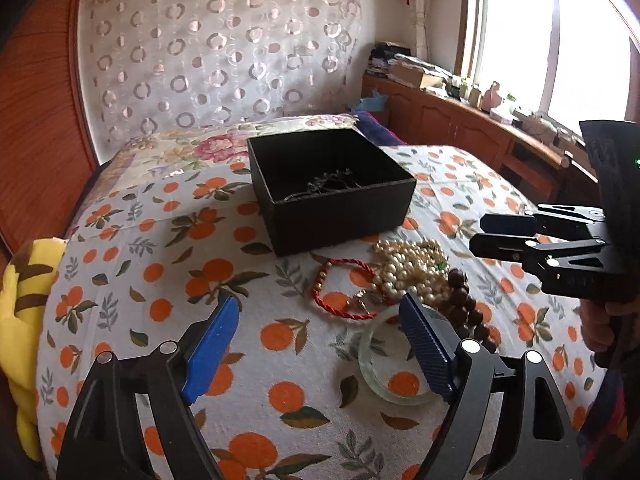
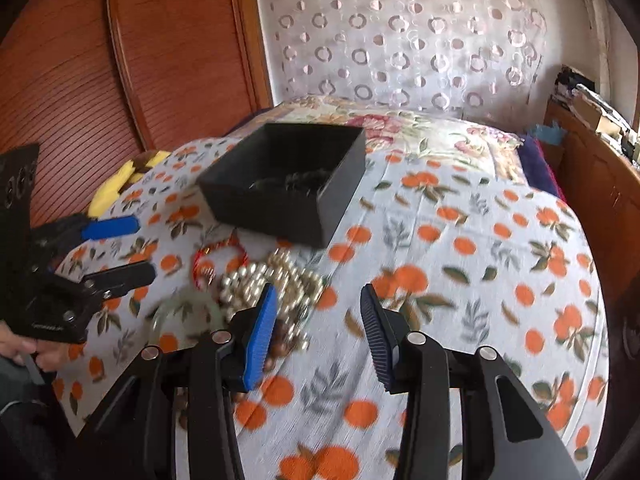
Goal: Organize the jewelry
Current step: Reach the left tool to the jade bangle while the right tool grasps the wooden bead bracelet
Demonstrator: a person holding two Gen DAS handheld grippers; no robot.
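Window (image 1: 560, 40) glare; right wrist view motion-blurred.

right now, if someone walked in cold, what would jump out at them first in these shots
Most likely the black box, open at the middle of the orange-print bedspread, with some dark jewelry lying inside. Just in front of it sits a heap of jewelry: a pearl necklace, a red cord bracelet, dark wooden beads and a pale green bangle. The left gripper and right gripper both hover open over that heap.
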